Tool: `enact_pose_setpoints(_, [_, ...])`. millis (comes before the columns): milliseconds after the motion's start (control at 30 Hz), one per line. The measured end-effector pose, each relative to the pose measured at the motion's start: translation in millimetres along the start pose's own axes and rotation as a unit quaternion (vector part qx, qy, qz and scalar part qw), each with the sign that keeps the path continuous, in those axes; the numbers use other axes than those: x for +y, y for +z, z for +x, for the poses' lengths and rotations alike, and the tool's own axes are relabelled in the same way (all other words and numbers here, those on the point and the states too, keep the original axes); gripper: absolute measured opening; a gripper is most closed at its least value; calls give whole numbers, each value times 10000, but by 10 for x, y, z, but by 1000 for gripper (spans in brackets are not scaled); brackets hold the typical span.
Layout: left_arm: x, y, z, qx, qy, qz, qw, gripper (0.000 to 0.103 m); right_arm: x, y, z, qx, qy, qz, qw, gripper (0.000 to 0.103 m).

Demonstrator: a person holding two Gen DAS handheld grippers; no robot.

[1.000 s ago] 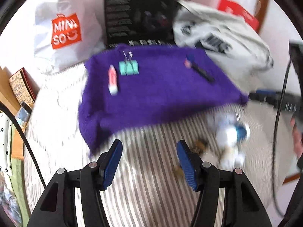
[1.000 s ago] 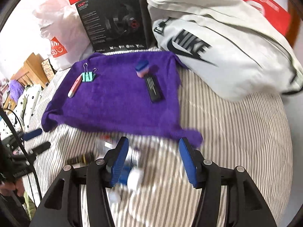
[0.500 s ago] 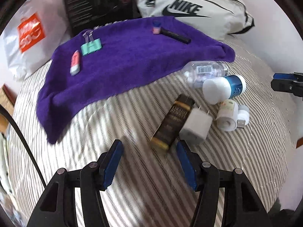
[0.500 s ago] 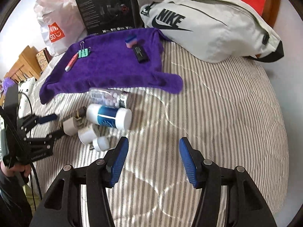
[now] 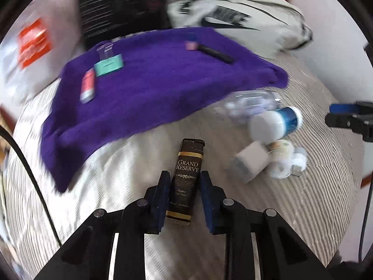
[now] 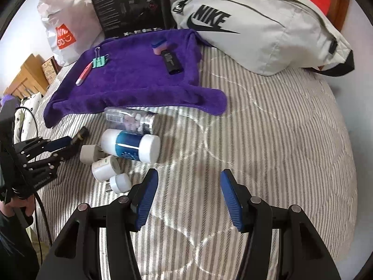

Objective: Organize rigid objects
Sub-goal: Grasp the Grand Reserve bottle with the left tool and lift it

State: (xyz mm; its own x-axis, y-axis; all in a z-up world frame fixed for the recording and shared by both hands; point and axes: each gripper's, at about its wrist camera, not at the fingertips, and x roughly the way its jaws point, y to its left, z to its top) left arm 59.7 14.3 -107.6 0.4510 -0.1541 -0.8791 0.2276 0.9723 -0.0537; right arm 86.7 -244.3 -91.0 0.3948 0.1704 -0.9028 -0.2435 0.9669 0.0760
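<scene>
Judging by four small things already on the purple towel, the left tool clamps the brown lighter on the bed, right tool spread empty, bottles and plugs still waiting.

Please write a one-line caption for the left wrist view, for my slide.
Left gripper closes on a brown lighter lying on the striped bed cover, near a purple towel.

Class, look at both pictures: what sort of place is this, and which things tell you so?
Most likely a bedroom. The work surface is a striped quilted bed cover, a Nike bag and a shopping bag lean at its far end, and wooden furniture stands beside it.
</scene>
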Motion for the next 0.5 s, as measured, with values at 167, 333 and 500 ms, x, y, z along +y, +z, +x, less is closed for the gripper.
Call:
enact_pose_setpoints(167, [336,-182,-105,-57,93,-805,9967,25,109,16,120,73,173,-168,9997,56])
enact_pose_setpoints(333, [188,-167,-63,-65,477,-723,9962,27,187,69,136,37,553,-9,9985,56])
enact_pose_setpoints(500, [154,-151,-61,-50,586,-697,9958,27,407,154,140,-66,637,285,9975,70])
